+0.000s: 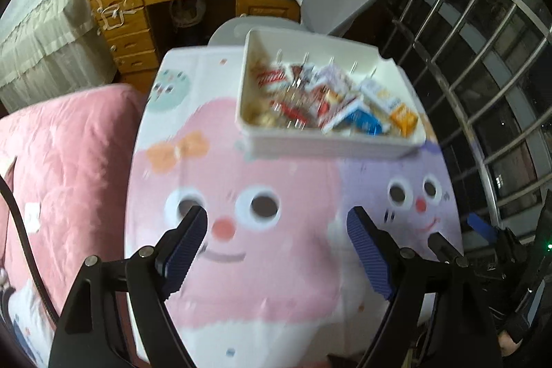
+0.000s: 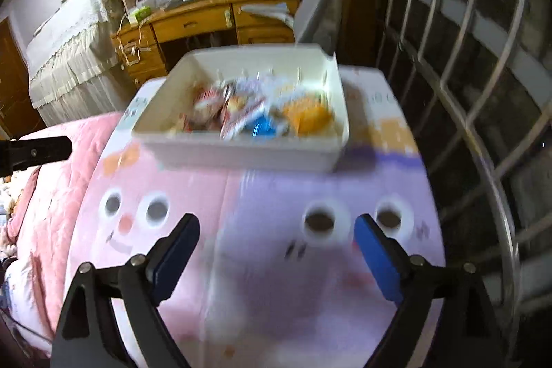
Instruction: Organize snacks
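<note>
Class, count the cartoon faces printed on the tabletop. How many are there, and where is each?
2. The pink face fills the table's left half; the purple face is at its right. A teal shape at the far left corner may be a third, too blurred to tell.

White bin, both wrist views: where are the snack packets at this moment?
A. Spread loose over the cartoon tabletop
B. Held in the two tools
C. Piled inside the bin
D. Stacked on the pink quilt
C: the snack packets lie heaped inside the white bin, while the cartoon tabletop in front of it is bare and both the left tool and the right tool stand open with nothing between the pads.
</note>
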`<state>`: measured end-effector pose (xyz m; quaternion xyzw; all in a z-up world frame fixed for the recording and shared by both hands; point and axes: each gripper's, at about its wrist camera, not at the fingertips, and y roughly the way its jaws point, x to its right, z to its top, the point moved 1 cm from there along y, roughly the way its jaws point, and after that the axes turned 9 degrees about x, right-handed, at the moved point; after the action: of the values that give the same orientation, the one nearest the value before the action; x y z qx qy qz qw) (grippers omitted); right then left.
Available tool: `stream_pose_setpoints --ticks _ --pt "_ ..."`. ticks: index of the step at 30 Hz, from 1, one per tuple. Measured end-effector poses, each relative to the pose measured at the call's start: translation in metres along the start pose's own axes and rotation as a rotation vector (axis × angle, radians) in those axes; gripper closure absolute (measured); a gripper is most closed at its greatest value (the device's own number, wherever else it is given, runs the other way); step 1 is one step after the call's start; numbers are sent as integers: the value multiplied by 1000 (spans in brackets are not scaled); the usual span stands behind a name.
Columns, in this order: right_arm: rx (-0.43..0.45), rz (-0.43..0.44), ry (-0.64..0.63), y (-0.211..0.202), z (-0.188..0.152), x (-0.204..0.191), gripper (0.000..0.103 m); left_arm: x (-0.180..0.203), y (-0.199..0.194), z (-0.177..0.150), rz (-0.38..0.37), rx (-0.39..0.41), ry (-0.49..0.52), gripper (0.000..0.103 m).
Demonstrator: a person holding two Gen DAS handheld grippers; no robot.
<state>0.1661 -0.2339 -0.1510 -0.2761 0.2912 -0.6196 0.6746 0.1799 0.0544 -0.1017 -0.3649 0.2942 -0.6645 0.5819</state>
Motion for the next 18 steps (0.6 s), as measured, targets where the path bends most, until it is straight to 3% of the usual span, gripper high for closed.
stream_pose_setpoints --ticks 4,8,13,18 --pt "-93 19 43 -26 -37 -7 8 -11 -30 -37 23 -23 -12 20" --pt "-178 64 77 -62 -66 -13 7 -9 -65 -68 -38 -6 -47 20" --pt "-187 93 41 -108 -74 -19 5 17 -104 -88 -70 16 -28 20" --pt "-161 143 -35 -153 -62 -24 4 51 -136 -88 -25 63 48 20"
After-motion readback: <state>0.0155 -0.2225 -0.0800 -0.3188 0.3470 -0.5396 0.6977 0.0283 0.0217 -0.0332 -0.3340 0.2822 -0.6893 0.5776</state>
